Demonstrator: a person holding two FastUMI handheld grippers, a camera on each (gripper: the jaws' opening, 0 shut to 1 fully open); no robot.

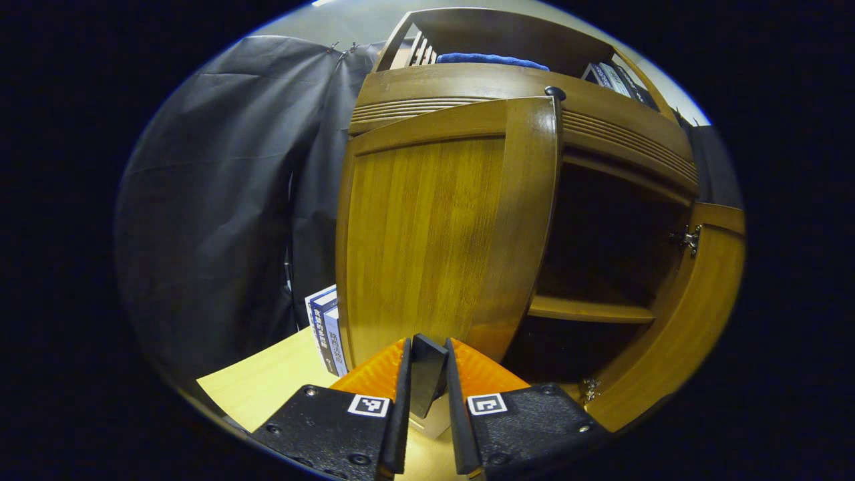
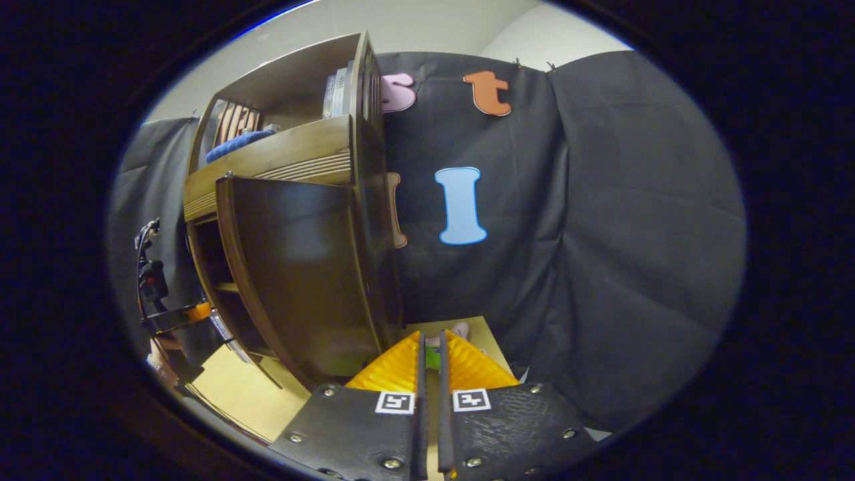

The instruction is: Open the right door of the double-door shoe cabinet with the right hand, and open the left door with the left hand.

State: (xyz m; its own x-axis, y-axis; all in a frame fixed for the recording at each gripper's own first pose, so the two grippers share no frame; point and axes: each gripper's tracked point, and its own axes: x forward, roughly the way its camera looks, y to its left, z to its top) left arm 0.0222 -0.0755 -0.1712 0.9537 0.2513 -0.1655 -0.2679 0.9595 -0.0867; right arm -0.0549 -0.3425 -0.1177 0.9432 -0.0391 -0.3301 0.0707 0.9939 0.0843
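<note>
My left gripper (image 1: 427, 361) pinches left door (image 1: 441, 234) handle (image 1: 426, 374), frame centre; right gripper (image 2: 429, 354) narrow, empty.

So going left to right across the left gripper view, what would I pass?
Black cloth wall → books standing on the table → left door → open cabinet interior with a shelf → right door, swung open.
</note>
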